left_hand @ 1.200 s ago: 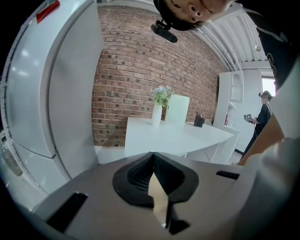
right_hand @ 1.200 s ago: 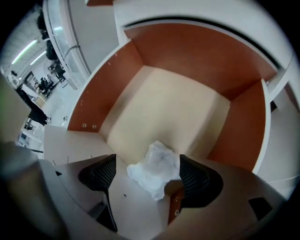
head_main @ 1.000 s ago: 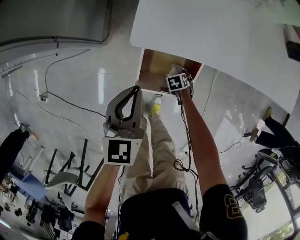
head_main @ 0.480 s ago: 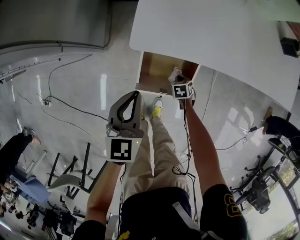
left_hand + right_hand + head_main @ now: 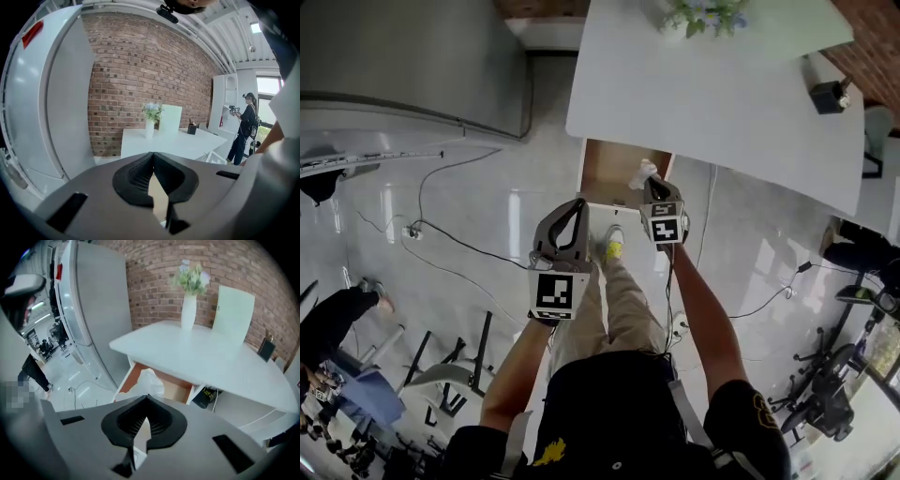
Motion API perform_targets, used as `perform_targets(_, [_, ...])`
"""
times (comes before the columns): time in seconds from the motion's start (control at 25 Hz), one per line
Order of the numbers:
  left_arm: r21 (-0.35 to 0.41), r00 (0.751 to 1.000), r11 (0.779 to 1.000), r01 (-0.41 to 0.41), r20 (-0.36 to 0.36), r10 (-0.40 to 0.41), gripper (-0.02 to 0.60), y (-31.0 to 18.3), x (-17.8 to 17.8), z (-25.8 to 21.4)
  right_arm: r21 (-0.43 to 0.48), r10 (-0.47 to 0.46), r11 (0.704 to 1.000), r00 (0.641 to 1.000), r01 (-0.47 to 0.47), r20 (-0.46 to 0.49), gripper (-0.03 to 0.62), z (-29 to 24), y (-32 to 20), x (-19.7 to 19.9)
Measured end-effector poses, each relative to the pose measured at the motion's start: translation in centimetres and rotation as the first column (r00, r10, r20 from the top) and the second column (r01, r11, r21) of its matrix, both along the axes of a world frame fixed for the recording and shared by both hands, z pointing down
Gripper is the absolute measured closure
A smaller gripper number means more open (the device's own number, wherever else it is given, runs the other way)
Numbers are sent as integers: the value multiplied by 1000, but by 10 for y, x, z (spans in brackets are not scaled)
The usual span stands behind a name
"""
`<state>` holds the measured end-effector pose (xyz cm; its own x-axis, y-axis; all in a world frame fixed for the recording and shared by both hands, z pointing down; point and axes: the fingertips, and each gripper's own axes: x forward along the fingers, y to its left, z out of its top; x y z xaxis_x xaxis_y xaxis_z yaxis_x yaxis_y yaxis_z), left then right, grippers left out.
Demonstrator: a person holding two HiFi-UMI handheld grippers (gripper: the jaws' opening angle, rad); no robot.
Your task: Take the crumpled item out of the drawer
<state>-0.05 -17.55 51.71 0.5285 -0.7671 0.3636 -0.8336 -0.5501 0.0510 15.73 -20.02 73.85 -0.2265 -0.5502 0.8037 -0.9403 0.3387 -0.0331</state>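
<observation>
The wooden drawer stands pulled out from under the white table. A crumpled white item hangs over the drawer's front right corner, at the tip of my right gripper. That gripper is shut on the item, and a white strip of it shows between the jaws. My left gripper is held to the left, in front of the drawer's front edge. It is shut with nothing in it.
A white vase of flowers and a small dark holder stand on the table. A large grey cabinet is at the left. Cables run over the glossy floor. A person stands far off.
My right gripper has drawn back out of the drawer toward me with the crumpled item in it. The left gripper has moved a little toward the drawer front.
</observation>
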Motion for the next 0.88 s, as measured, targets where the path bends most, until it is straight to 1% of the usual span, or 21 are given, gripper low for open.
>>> perform_targets(0.08, [23, 1000, 1000, -3, 6, 3, 563, 0, -1, -24, 65, 1, 998, 1000, -2, 15, 571, -48, -4, -1])
perform_targets(0.16, [50, 1000, 999, 3, 3, -3, 563, -2, -1, -50, 157, -19, 987, 1000, 15, 25, 571, -104, -13, -6])
perform_targets(0.28, [100, 1000, 995, 26, -14, -24, 563, -9, 0, -90, 306, -45, 951, 998, 32, 34, 571, -193, -24, -11])
perform_targets(0.36, [138, 1000, 990, 5, -3, -4, 563, -10, 1, -108, 398, -49, 917, 998, 32, 33, 571, -248, -25, -10])
perform_targets(0.48, [192, 1000, 981, -4, -1, 4, 563, -16, 6, -135, 521, -55, 853, 998, 24, 43, 571, -324, -20, -10])
perform_targets(0.6, [258, 1000, 966, -10, -14, 14, 563, -28, 19, -167, 627, -74, 779, 996, 21, 59, 571, -397, -13, -9])
perform_targets(0.68, [301, 1000, 953, -8, -25, 16, 563, -38, 25, -187, 688, -83, 725, 994, 16, 64, 571, -434, -9, -6])
perform_targets(0.72, [317, 999, 948, -8, -32, 19, 563, -41, 27, -195, 710, -80, 704, 995, 10, 66, 571, -449, -6, -4])
perform_targets(0.76, [328, 999, 945, -10, -37, 24, 563, -42, 27, -203, 726, -72, 688, 995, 2, 66, 571, -461, -1, -2])
perform_targets(0.8, [338, 999, 941, -16, -39, 31, 563, -42, 27, -210, 735, -60, 678, 996, -7, 64, 571, -470, 5, -1])
perform_targets(0.88, [356, 998, 934, -24, -38, 40, 563, -42, 23, -222, 744, -30, 667, 997, -30, 67, 571, -483, 15, 2])
